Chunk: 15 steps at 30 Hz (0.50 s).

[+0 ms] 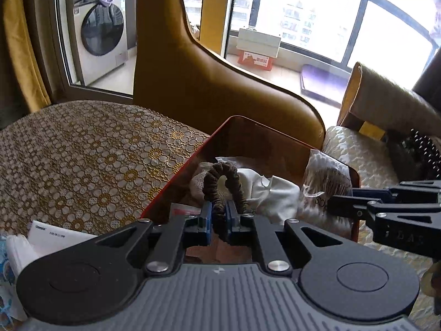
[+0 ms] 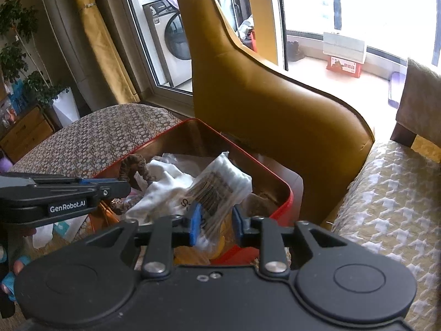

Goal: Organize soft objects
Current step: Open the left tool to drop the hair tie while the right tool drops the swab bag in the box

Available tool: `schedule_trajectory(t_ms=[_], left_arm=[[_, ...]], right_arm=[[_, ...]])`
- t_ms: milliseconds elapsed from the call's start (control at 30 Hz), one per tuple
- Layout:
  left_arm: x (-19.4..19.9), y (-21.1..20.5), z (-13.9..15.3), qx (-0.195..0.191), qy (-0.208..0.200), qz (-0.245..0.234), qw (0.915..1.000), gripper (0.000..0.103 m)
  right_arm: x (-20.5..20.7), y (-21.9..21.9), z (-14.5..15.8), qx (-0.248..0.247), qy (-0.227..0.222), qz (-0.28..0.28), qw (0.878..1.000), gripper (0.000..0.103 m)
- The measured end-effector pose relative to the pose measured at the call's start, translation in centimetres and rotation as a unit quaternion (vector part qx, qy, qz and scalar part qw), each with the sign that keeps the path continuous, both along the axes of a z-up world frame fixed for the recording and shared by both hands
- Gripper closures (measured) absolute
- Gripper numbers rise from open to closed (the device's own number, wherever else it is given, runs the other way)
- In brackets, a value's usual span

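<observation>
Brown scrunchie (image 1: 223, 182) pinched in left jaws over red box (image 1: 176, 176); right jaws spread around cotton-swab bag (image 2: 220, 184).

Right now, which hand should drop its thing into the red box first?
Probably left. The left hand-held gripper pinches the brown scrunchie right over the red box. The right hand-held gripper stands open around the swab bag, already resting inside.

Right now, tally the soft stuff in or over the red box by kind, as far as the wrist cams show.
Brown scrunchie, pinched by the left gripper: 1
White cloth: 1
Bag of cotton swabs, between the right gripper fingers: 1
Gauze-like bundle: 1
Total: 4 in the red box; anything under them is hidden.
</observation>
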State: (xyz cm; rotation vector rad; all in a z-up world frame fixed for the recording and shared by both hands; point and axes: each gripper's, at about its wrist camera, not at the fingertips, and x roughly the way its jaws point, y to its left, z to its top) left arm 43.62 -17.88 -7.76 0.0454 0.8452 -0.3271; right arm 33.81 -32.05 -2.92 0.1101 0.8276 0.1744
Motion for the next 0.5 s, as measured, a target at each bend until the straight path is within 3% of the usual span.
schedule_trajectory(t_ms=[300,367,433,500], left_arm=[[-0.7,0.0,0.4,0.002,-0.004,0.0,1.0,0.089],[-1.0,0.1,0.6,-0.001,-0.006,-0.001,1.0,0.078],[-1.4,0.2,1.0,-0.003,-0.011,-0.001,0.9999,0.049],[-1.8,0.4,1.3,-0.008,-0.018,0.001,0.9998,0.041]], right_arm=[[-0.6,0.2,0.2,-0.026,-0.012,0.012,1.0,0.065],[-0.8,0.2,0.4,-0.029,-0.015,0.015,0.999,0.062],[-1.0,0.2,0.6,-0.031,-0.018,0.016,0.999,0.057],[-1.3,0.2,0.8,-0.033,-0.02,0.016,0.999,0.053]])
